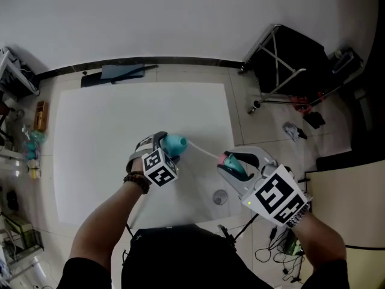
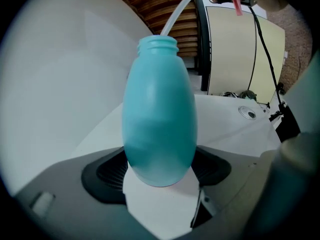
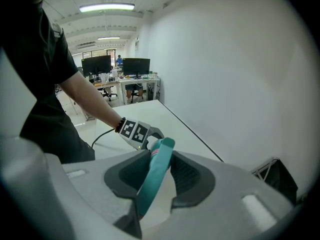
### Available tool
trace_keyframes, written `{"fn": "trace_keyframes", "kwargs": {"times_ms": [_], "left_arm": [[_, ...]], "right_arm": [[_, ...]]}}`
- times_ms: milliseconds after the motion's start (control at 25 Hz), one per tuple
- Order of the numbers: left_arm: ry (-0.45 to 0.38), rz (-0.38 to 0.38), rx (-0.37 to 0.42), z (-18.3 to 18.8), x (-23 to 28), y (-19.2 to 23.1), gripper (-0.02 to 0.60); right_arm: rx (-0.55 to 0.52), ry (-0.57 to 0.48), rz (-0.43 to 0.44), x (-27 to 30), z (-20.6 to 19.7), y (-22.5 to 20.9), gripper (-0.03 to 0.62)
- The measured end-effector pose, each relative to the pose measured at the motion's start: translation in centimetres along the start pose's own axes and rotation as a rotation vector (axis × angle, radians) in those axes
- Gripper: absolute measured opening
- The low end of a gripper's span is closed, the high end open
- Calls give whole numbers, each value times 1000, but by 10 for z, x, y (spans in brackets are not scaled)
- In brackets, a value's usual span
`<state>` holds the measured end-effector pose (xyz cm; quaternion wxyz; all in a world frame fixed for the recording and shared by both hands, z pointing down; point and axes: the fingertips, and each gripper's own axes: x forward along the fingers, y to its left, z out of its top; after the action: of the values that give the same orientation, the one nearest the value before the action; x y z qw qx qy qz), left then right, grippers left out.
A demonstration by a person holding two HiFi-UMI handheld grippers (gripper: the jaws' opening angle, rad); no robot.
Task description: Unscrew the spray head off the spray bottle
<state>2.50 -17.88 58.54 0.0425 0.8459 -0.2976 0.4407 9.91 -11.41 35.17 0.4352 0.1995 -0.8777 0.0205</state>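
Observation:
The teal spray bottle [image 1: 174,142] hangs above the white table [image 1: 108,143], and my left gripper [image 1: 165,150] is shut on its body. In the left gripper view the bottle [image 2: 159,119] sits between both pads, its threaded neck [image 2: 158,44] bare. A thin clear tube [image 2: 177,11] rises out of the neck. My right gripper [image 1: 237,168] is shut on the teal and pink spray head [image 1: 233,163], held apart from the bottle to its right, with the tube [image 1: 201,151] spanning the gap. The spray head [image 3: 155,176] stands clamped between the dark pads in the right gripper view.
A round cable hole [image 1: 220,196] sits in the table near the front edge. A black folding stand [image 1: 289,65] stands on the floor at the far right. Cables [image 1: 280,245] lie below the right hand. Shelves with small items [image 1: 33,143] line the left side.

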Motion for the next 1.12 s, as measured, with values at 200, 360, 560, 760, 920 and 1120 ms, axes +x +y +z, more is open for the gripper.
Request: {"fn": "trace_keyframes", "kwargs": {"times_ms": [200, 360, 560, 760, 920, 1120], "left_arm": [[47, 15, 81, -3, -7, -2, 422], [72, 22, 137, -5, -12, -6, 422], [85, 16, 210, -1, -20, -15, 420], [98, -1, 257, 0, -29, -22, 419], [101, -14, 290, 4, -35, -27, 419], [115, -29, 338, 6, -41, -34, 417]], "right_arm": [[-15, 5, 12, -1, 0, 6, 120], [-32, 15, 22, 0, 0, 13, 120], [-75, 41, 30, 3, -5, 19, 120], [-149, 79, 34, 7, -7, 28, 120], [-203, 99, 46, 10, -8, 34, 120], [-258, 113, 67, 15, -11, 41, 120]]}}
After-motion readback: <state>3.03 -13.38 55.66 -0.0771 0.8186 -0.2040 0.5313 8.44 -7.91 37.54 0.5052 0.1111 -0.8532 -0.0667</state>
